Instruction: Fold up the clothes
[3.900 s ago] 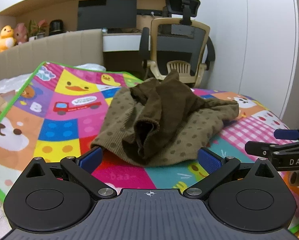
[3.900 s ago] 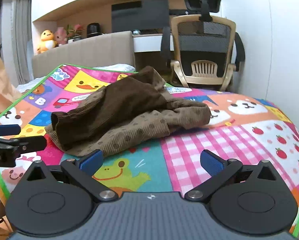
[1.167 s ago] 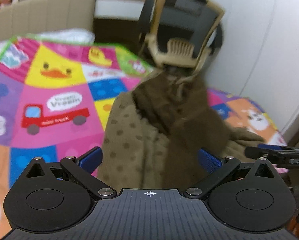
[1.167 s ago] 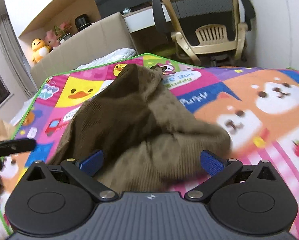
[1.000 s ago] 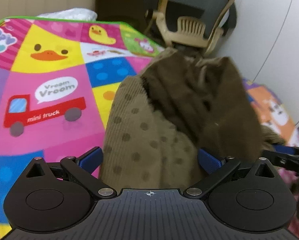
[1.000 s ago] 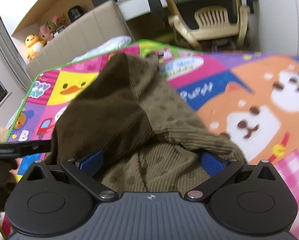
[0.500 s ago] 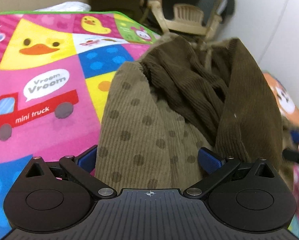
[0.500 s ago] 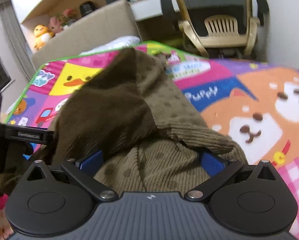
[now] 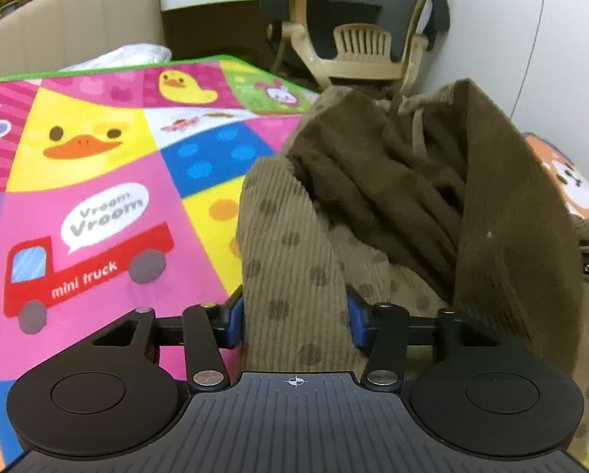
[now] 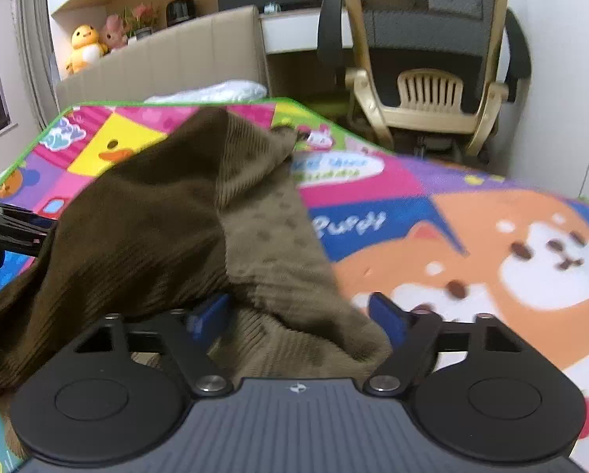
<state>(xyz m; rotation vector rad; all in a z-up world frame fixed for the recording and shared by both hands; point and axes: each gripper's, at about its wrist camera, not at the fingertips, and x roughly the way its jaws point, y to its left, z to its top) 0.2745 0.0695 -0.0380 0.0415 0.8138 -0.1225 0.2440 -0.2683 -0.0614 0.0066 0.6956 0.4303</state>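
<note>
A crumpled brown corduroy garment [image 9: 392, 213] with a lighter dotted side lies on a bright cartoon play mat [image 9: 97, 181]. My left gripper [image 9: 294, 321] has closed its blue pads on a dotted fold at the garment's left near edge. In the right wrist view the same garment [image 10: 184, 228] is bunched and lifted a little, and my right gripper [image 10: 298, 315] has its blue pads pressed into a dotted fold at the garment's right near edge. The left gripper shows at the left edge of the right wrist view [image 10: 6, 232].
A mesh office chair [image 10: 428, 67] stands beyond the mat's far edge, beside a white wall. A beige padded headboard [image 10: 168, 63] runs along the back left, with plush toys [image 10: 83, 45] on a ledge above. A white pillow [image 9: 129, 55] lies behind the mat.
Both grippers moved forward onto the garment over the last seconds. In the last half second both pairs of jaws closed in from wide open onto cloth folds.
</note>
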